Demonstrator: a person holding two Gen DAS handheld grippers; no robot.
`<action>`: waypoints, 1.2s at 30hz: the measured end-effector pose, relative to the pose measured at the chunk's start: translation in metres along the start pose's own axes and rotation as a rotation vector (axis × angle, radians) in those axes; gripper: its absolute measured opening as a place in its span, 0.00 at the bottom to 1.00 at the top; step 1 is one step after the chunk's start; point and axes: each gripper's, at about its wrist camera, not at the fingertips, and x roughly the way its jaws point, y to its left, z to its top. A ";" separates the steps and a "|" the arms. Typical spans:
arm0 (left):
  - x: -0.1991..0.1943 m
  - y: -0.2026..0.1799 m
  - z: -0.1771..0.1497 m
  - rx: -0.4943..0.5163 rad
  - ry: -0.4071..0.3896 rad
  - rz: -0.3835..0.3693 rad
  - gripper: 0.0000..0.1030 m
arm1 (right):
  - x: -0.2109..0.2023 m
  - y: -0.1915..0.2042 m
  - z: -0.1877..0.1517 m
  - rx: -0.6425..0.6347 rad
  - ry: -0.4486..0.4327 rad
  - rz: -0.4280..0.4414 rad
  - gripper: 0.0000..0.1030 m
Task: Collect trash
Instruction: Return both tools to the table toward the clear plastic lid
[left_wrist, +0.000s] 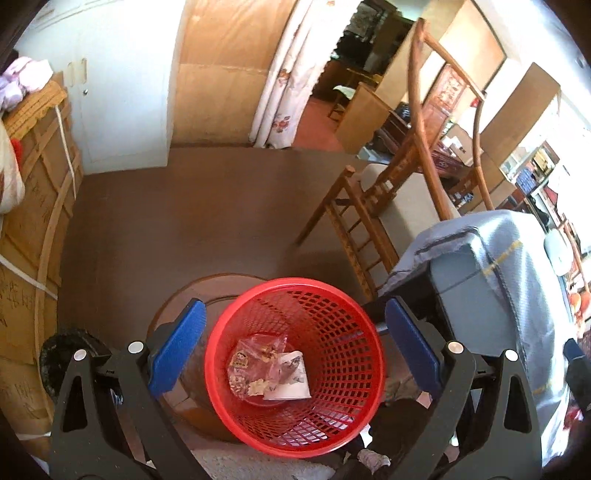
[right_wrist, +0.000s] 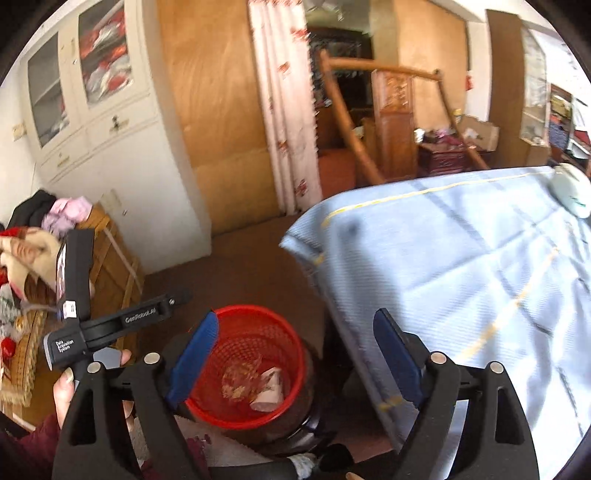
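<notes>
A red mesh basket (left_wrist: 332, 332) stands on a round wooden stool (left_wrist: 207, 291). A clear plastic wrapper (left_wrist: 258, 354) and a piece of white paper (left_wrist: 291, 384) lie at its bottom. My left gripper (left_wrist: 295, 304) hovers over the basket, open, with a blue pad on either side of the rim and apart from it. In the right wrist view the basket (right_wrist: 258, 332) sits low and left of centre with the wrapper (right_wrist: 240, 380) and paper (right_wrist: 271, 393) inside. My right gripper (right_wrist: 297, 317) is open and empty above its right side.
A table under a light blue cloth (right_wrist: 461, 277) fills the right, with a white object (right_wrist: 570, 192) at its far edge. A wooden chair (left_wrist: 369, 221) stands behind the basket. Cardboard boxes (left_wrist: 33, 221) line the left wall. A hand (right_wrist: 62, 391) holds the left gripper's body (right_wrist: 110, 325).
</notes>
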 end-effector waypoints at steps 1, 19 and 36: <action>-0.002 -0.003 -0.001 0.008 -0.002 -0.007 0.91 | -0.007 -0.001 -0.001 0.007 -0.017 -0.013 0.85; -0.087 -0.105 -0.047 0.316 -0.112 -0.194 0.93 | -0.196 -0.090 -0.061 0.233 -0.354 -0.293 0.95; -0.092 -0.321 -0.132 0.830 -0.010 -0.443 0.93 | -0.306 -0.231 -0.178 0.510 -0.397 -0.741 0.95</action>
